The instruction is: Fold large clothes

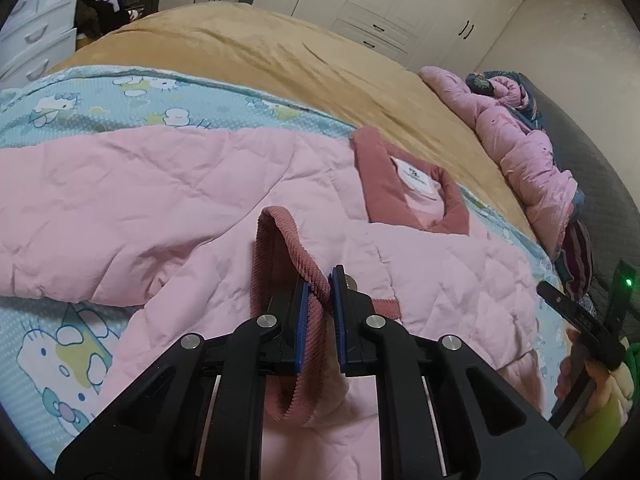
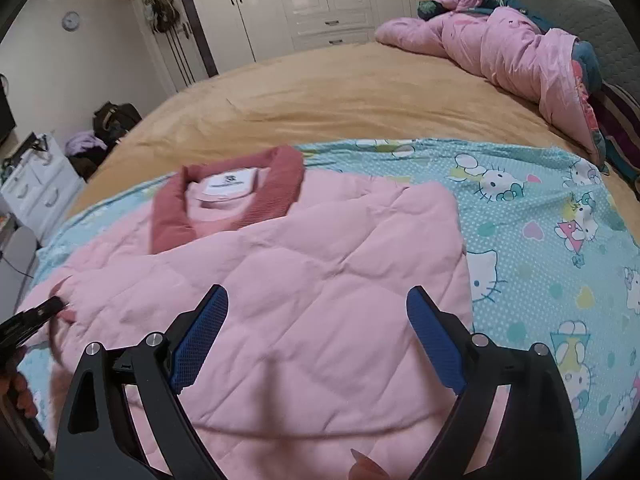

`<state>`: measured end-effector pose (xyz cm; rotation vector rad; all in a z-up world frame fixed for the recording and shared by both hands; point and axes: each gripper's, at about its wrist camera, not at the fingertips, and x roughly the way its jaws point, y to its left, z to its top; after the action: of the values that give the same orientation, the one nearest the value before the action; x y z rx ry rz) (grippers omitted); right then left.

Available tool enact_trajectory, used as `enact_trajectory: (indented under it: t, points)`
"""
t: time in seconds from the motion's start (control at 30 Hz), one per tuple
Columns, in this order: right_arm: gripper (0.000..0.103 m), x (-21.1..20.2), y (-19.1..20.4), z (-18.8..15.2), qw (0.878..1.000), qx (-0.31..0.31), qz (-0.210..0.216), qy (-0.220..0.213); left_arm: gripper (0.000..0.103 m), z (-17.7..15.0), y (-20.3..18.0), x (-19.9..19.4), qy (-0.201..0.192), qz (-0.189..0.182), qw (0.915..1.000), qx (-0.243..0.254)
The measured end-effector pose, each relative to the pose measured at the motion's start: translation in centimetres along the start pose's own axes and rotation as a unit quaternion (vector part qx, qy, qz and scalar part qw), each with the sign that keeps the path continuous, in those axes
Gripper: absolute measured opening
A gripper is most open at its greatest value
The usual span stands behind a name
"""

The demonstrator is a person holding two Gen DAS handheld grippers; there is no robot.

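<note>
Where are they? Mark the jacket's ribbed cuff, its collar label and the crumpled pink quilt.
ribbed cuff (image 1: 316,292), left wrist view, on the ribbing between the left tool's pads.
collar label (image 2: 228,185), right wrist view, on the middle of the white patch.
crumpled pink quilt (image 2: 492,46), right wrist view, on its bunched top.

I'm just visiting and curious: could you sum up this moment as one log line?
left tongs: shut on cuff | right tongs: open, empty, over jacket | jacket: on cartoon sheet | collar: flat
</note>
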<state>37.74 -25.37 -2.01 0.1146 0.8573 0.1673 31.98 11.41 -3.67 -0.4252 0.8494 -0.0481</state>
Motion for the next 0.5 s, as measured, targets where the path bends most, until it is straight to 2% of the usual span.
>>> enact_trajectory:
  t: [0.17, 0.27, 0.4, 0.43, 0.5]
  points:
    - [0.09, 4.8, -2.4, -0.8, 0.997, 0.038, -0.015, 0.068, 0.005, -0.3, 0.2, 0.8, 0.006, 0.005, 1.0, 0.0]
    - [0.09, 6.1, -3.5, -1.9, 0.996, 0.059, -0.016, 0.072, 0.005, -0.7, 0.1, 1.8, 0.017, 0.014, 0.9997, 0.006]
    - [0.091, 6.7, -2.9, -2.2, 0.996, 0.041, -0.032, 0.074, 0.006, -0.9, 0.3, 2.5, 0.027, 0.022, 0.9994, 0.005]
    - [0.091, 6.4, -2.9, -2.0, 0.996, 0.045, -0.031, 0.075, 0.008, -0.9, 0.1, 2.2, 0.025, 0.019, 0.9995, 0.008]
    - [0.091, 4.9, -3.0, -1.7, 0.996, 0.062, -0.016, 0.061, 0.024, -0.7, -0.5, 0.9, 0.01, 0.015, 0.9995, 0.025]
